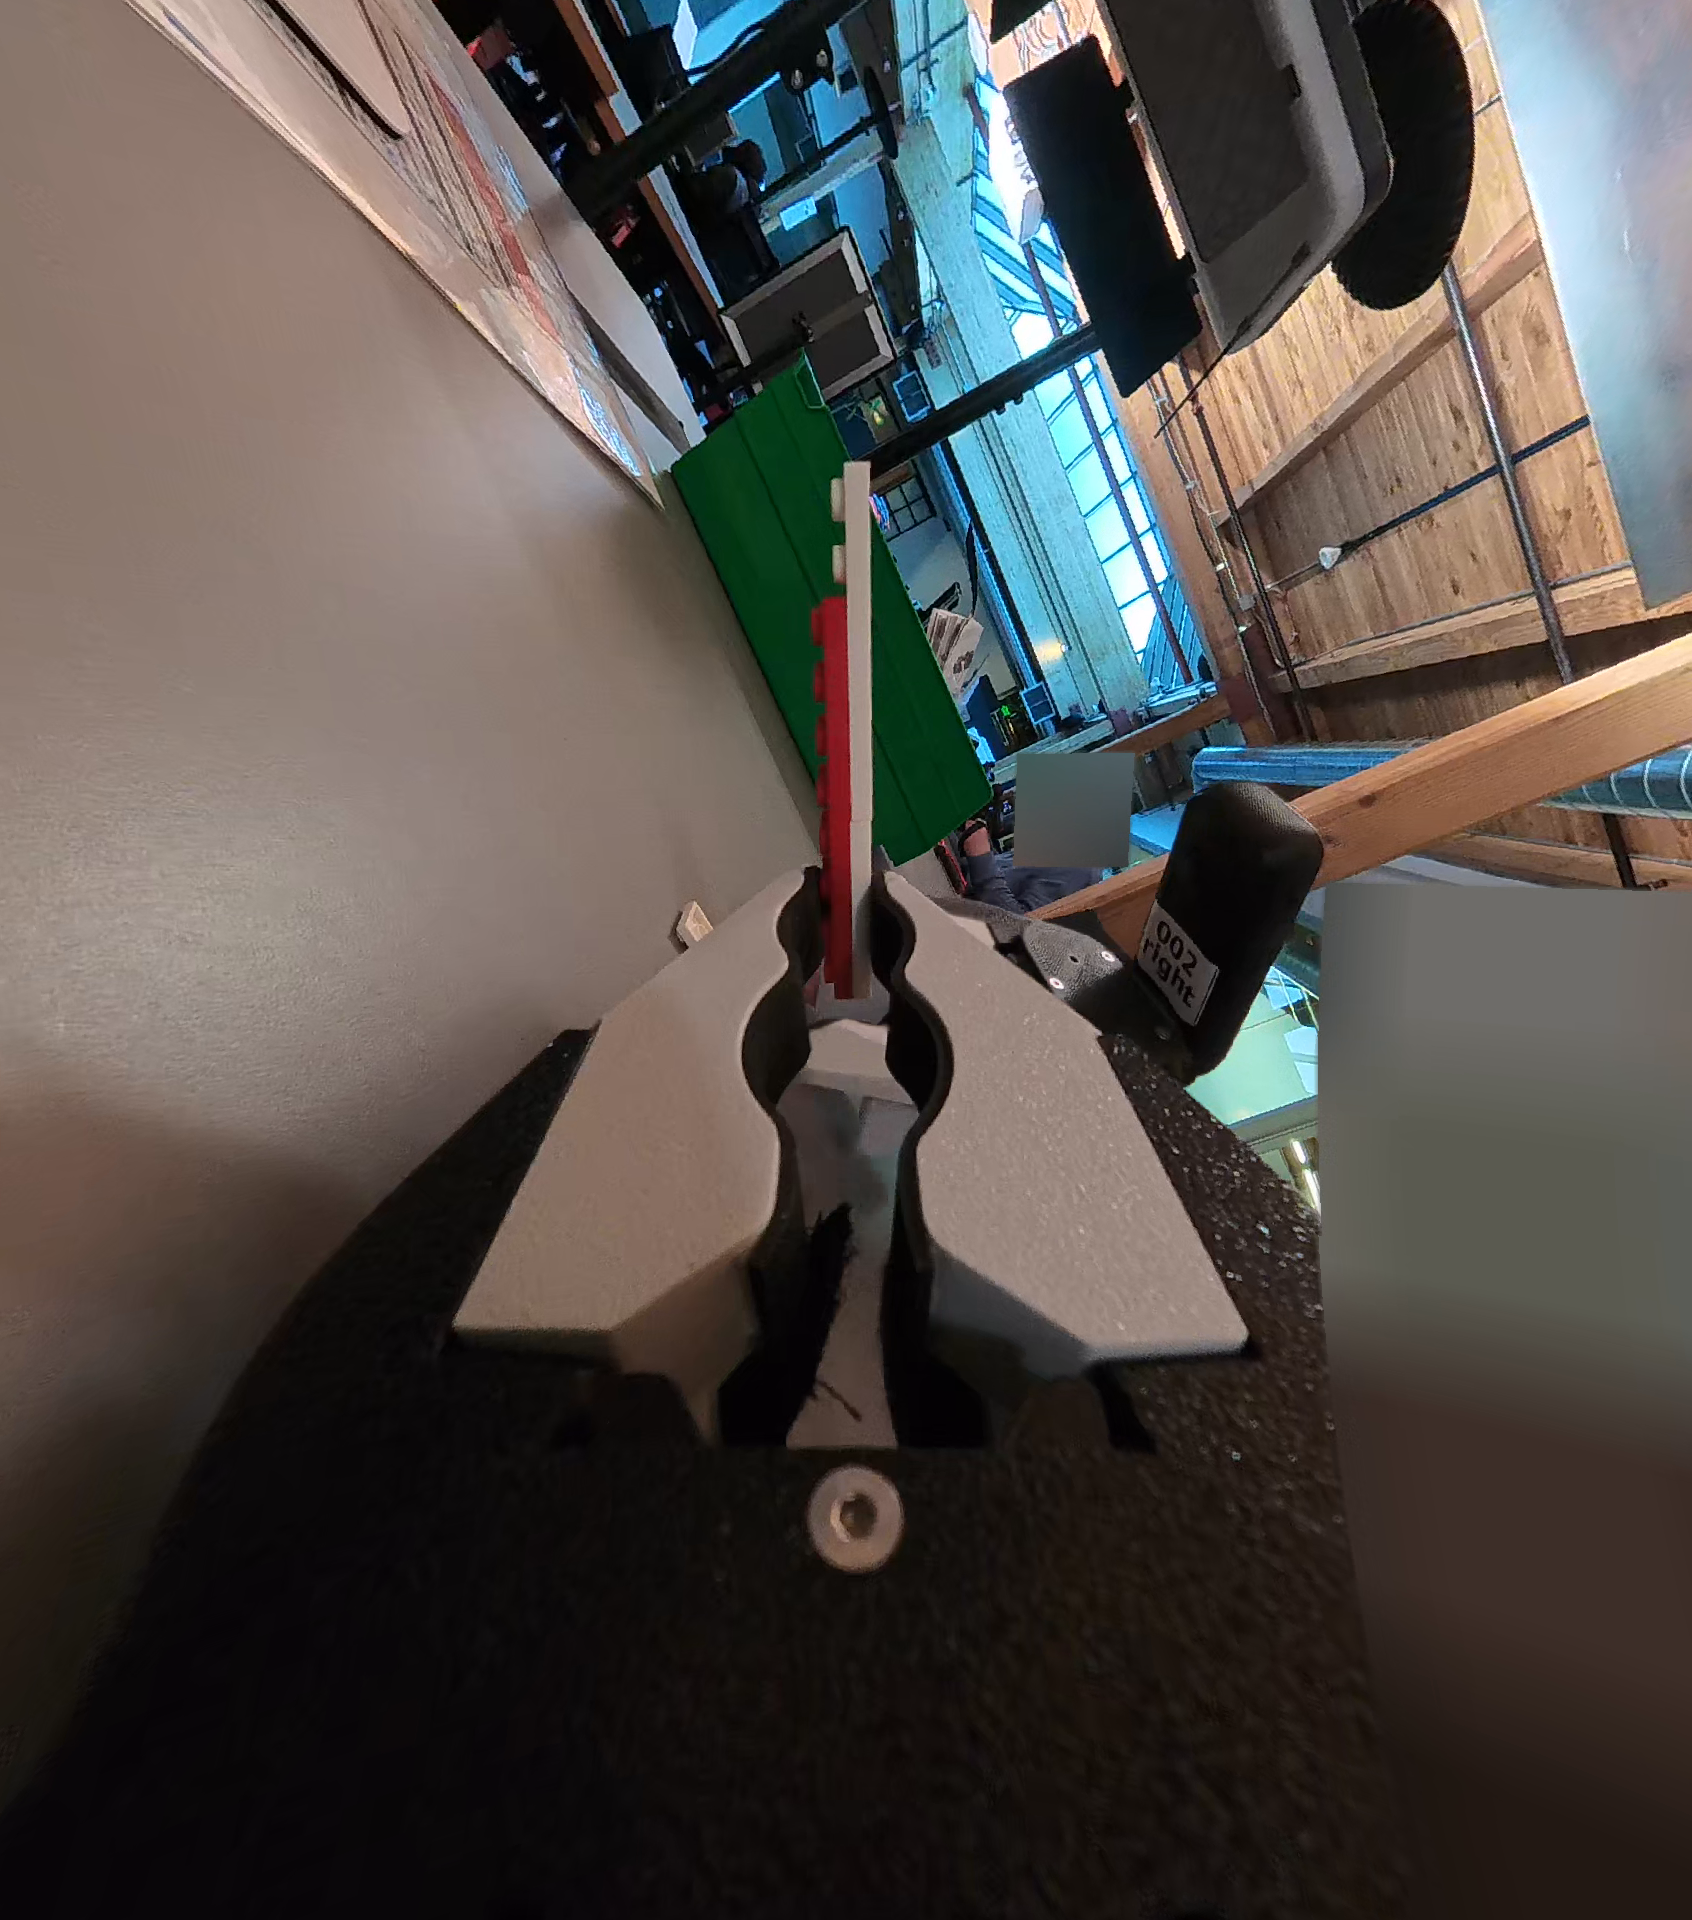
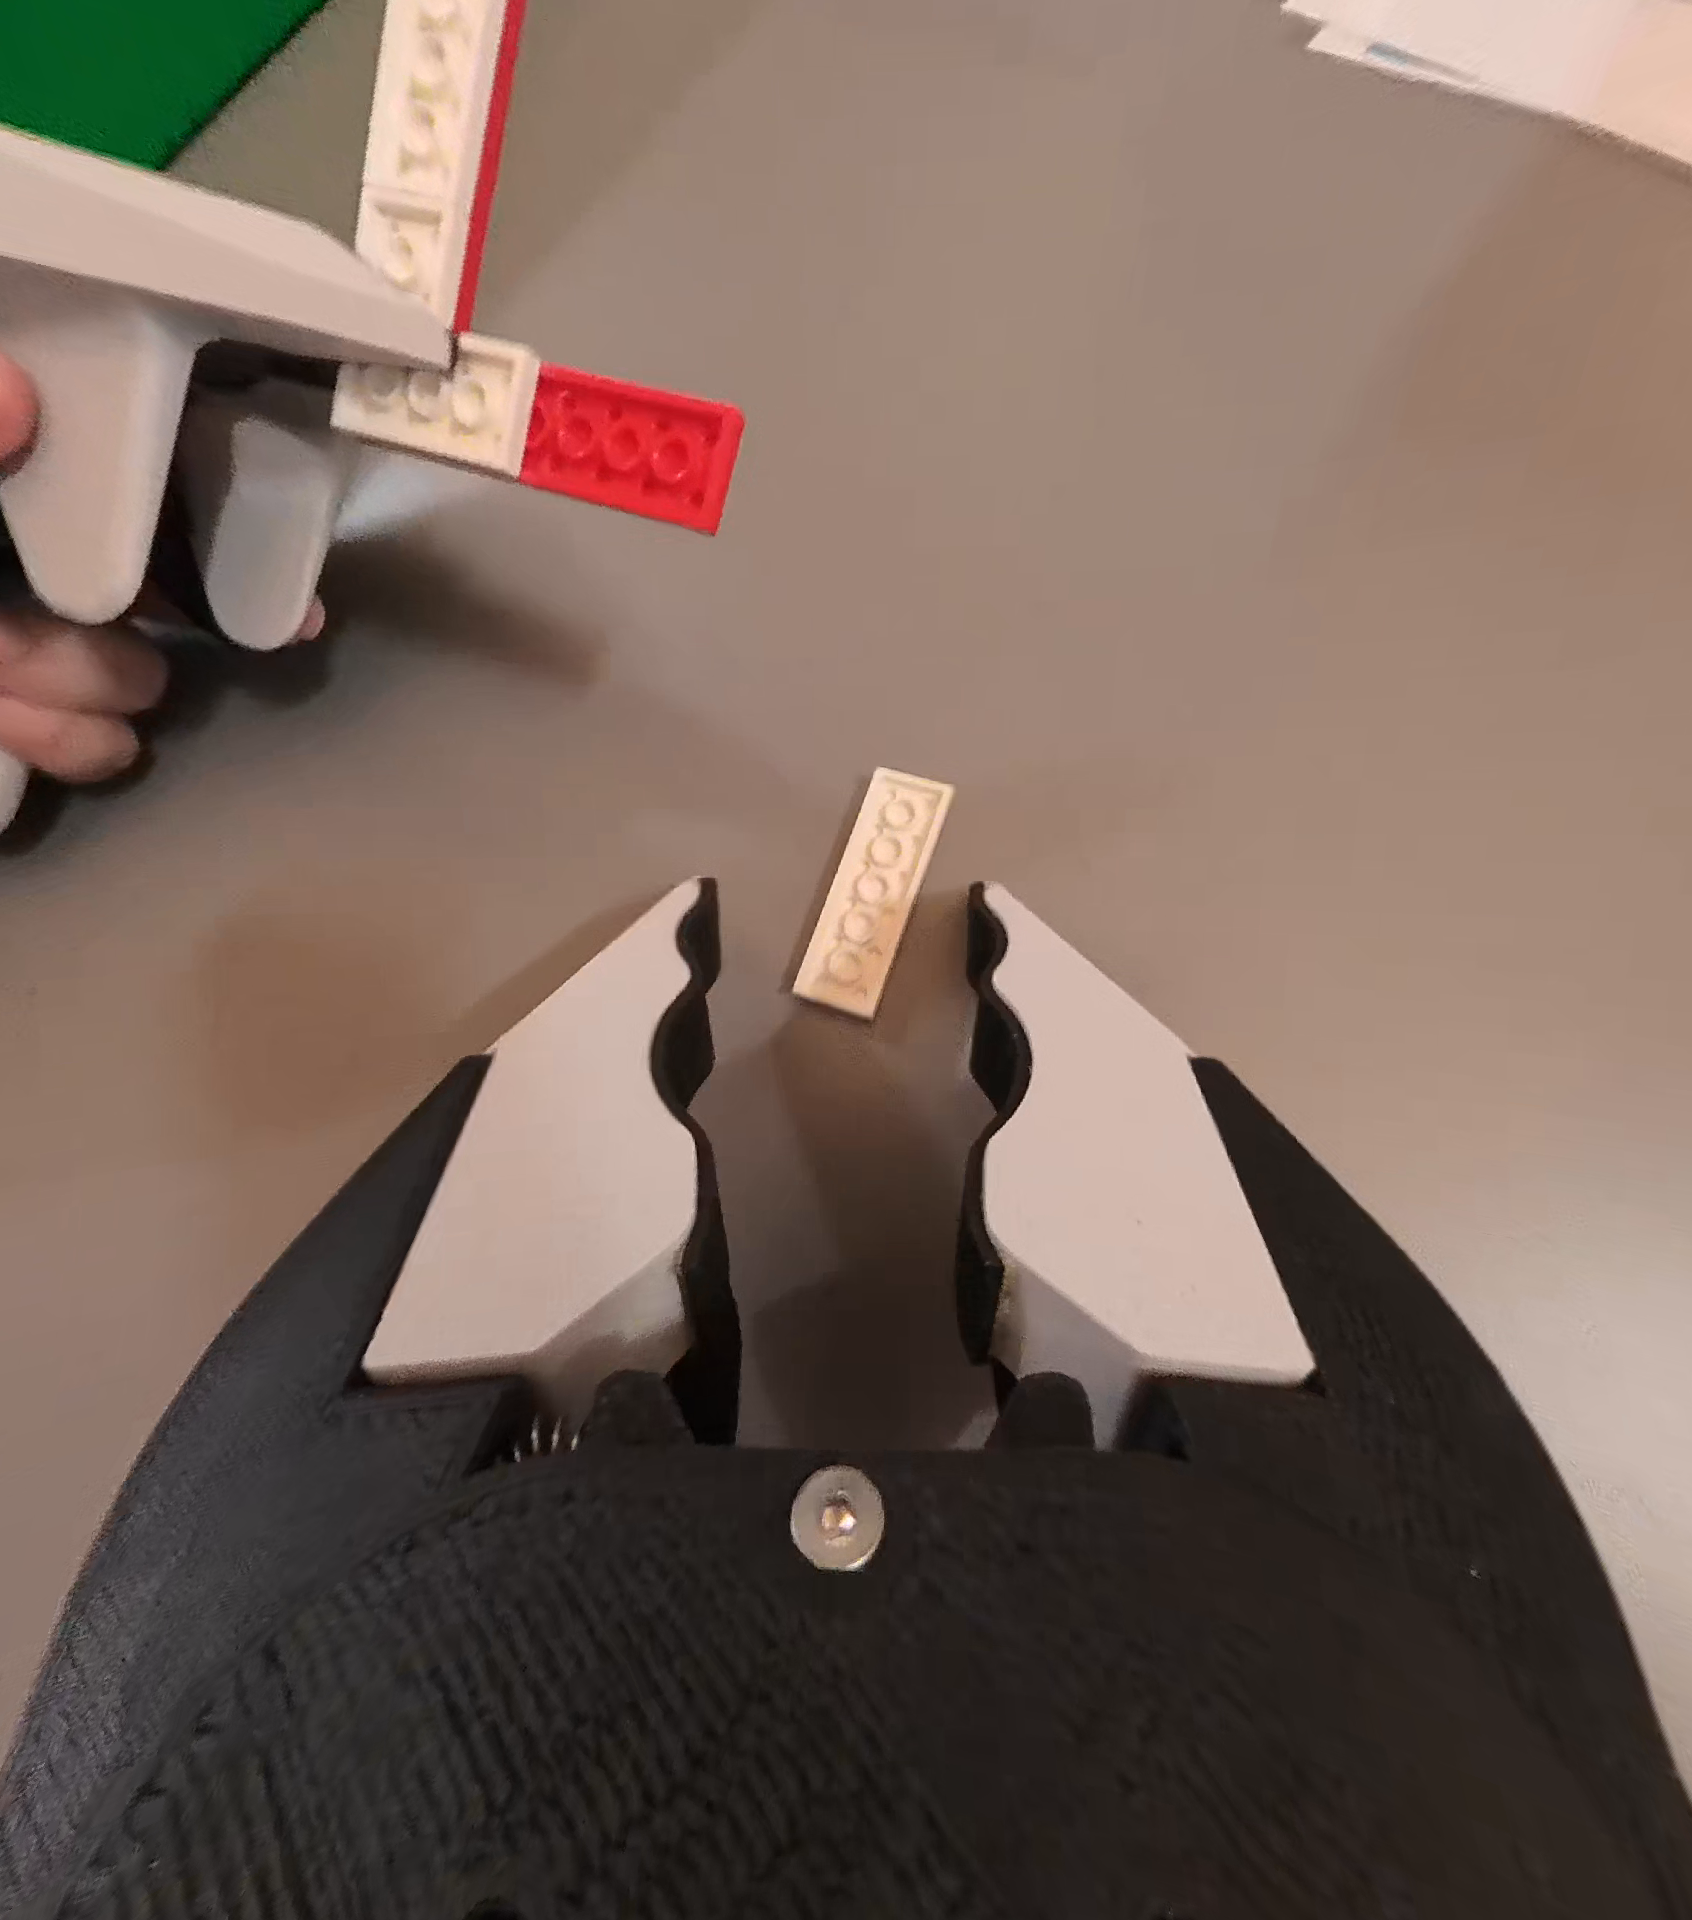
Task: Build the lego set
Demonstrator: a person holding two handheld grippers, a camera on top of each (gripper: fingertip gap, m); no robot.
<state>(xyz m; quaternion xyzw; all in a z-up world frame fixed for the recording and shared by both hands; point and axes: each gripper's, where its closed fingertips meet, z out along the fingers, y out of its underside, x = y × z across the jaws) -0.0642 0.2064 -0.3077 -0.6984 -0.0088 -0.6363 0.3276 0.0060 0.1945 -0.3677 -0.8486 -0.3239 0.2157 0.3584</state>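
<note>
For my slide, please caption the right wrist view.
Open right tool hovers over a loose white plate.

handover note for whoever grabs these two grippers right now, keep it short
Left gripper: shut on the red-and-white assembly, held up off the grey table.
Right gripper: open, empty, its fingers on either side of the near end of the loose white plate, which lies studs down on the table.
Green bin sits behind the assembly; papers lie at the far right.
Done: red and white plates joined into an L shape.
Left: probably grip the loose plate and press it onto the assembly.
</note>
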